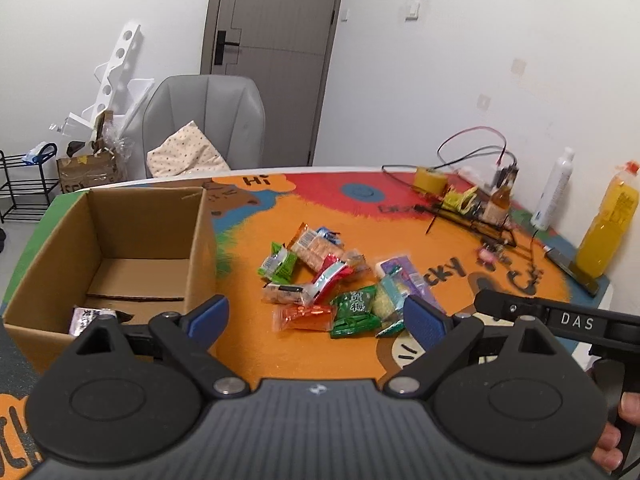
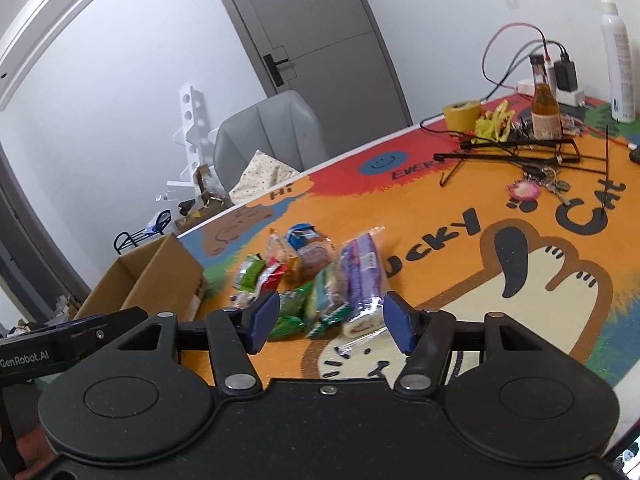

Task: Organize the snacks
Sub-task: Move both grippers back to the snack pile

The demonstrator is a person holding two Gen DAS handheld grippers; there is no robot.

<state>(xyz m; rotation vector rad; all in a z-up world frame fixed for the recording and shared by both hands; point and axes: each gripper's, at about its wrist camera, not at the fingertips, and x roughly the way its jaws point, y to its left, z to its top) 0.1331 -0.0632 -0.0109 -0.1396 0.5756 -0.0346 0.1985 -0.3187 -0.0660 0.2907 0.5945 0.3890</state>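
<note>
Left gripper [image 1: 316, 318] and right gripper [image 2: 330, 322], fingers apart, empty.

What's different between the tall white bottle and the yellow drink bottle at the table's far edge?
The white bottle is slim and opaque; the yellow drink bottle is broader and see-through, showing yellow liquid. The white bottle's top is plain white, while the yellow bottle's cap looks orange. In the left wrist view the yellow bottle stands nearer the camera. Both stand upright along the table's wall side.

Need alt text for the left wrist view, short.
Open left tongs hover over a pile of snack packets on an orange cartoon mat. A cardboard box to the left holds one packet; bottles and cables sit at the far right.
</note>
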